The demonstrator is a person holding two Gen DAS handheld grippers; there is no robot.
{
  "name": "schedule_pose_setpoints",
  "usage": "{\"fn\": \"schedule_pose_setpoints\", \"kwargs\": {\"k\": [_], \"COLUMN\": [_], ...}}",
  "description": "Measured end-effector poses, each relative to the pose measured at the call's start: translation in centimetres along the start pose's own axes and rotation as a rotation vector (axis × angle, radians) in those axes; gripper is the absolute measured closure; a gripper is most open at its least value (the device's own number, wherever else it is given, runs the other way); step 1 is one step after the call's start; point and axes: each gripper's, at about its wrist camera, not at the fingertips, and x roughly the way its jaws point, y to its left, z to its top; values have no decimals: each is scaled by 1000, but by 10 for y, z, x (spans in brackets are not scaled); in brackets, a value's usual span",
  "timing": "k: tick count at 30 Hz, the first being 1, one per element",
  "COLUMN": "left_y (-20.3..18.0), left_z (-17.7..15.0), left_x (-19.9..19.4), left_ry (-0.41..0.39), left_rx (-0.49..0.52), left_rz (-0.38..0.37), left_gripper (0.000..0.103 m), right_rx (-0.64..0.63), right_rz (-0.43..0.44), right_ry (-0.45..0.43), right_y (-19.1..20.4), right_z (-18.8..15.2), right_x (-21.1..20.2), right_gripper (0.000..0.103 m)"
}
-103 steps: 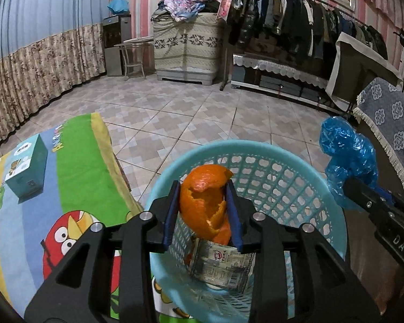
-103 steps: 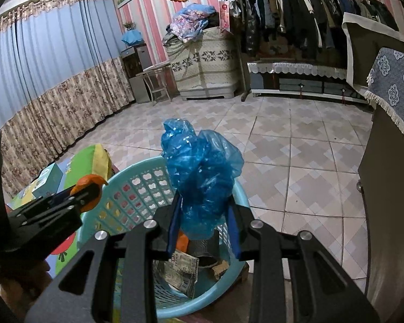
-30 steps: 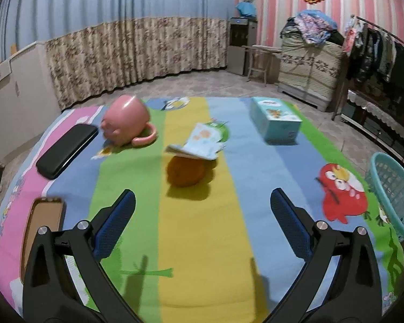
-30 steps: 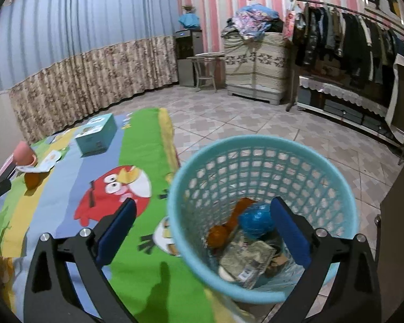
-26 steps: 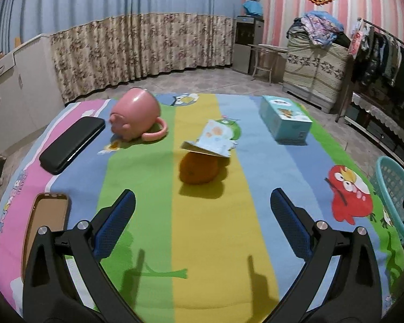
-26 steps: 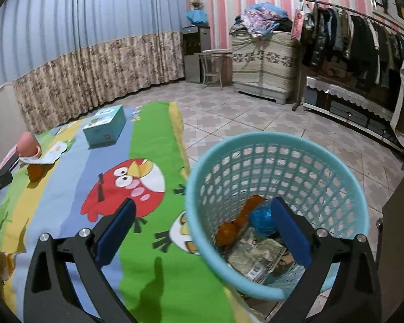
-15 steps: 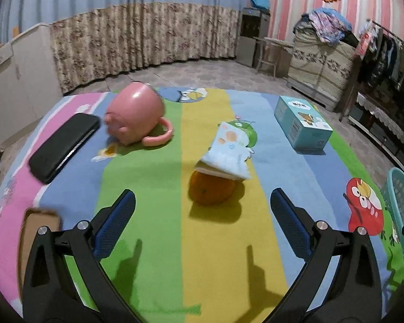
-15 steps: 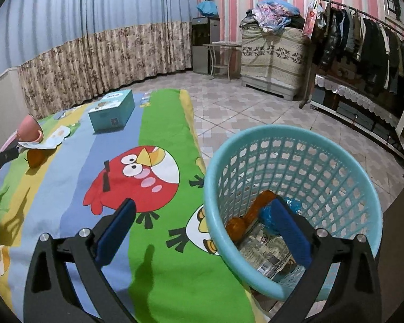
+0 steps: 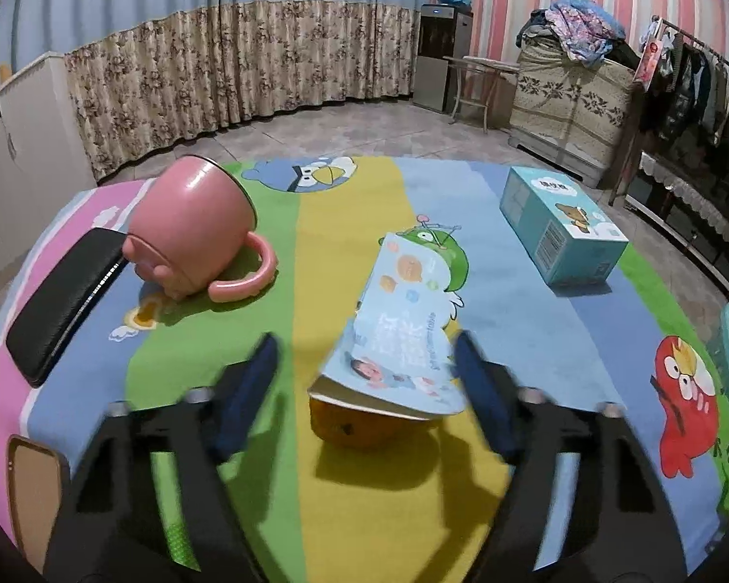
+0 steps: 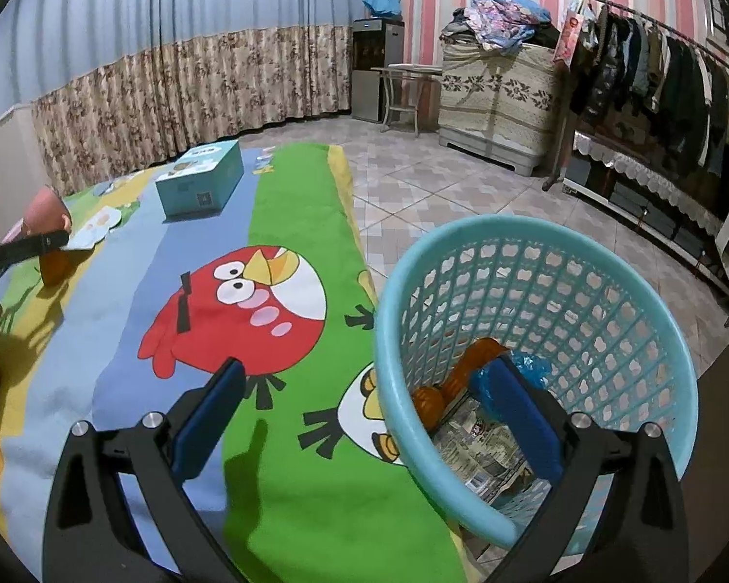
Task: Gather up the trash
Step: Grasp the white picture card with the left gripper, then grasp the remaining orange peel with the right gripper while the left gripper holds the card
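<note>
With our left gripper (image 9: 367, 364) spread wide, we'd pinch the light, soft orange peel (image 9: 357, 427) by its near edge.

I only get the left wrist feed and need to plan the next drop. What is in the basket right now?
Observer: The basket holds orange peel, a blue plastic bag and a printed wrapper.
Operator: Is the right gripper carrying anything?
Observer: No. The right gripper is open and empty, one of its fingers over the basket's inside.
Operator: Where does the basket sit relative to the mat?
Observer: Its rim overlaps the mat's green edge, beside the red bird print.
</note>
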Motion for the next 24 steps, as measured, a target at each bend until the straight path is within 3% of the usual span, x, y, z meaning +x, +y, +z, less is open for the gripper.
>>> {"fn": "schedule_pose_setpoints", "kwargs": {"k": [1, 2, 10, 13, 24], "left_y": [0, 1, 16, 28, 134], "left_z": [-1, -2, 1, 3, -7], "left_x": [1, 1, -30, -48, -108], "left_ry": [12, 17, -43, -78, -167], "left_rx": [-1, -2, -34, -44, -187], "left_rz": [-10, -12, -39, -31, 41], "left_gripper": [63, 67, 96, 102, 103], "right_rx": [-5, -9, -18, -15, -137], "right_rz": [-2, -4, 56, 87, 222], "right_ry": [-2, -4, -23, -17, -29], "right_y": [1, 3, 22, 36, 150], "right_z": [0, 1, 10, 14, 38], "right_x": [-1, -2, -15, -15, -13], "right_gripper": [5, 5, 5, 5, 5]}}
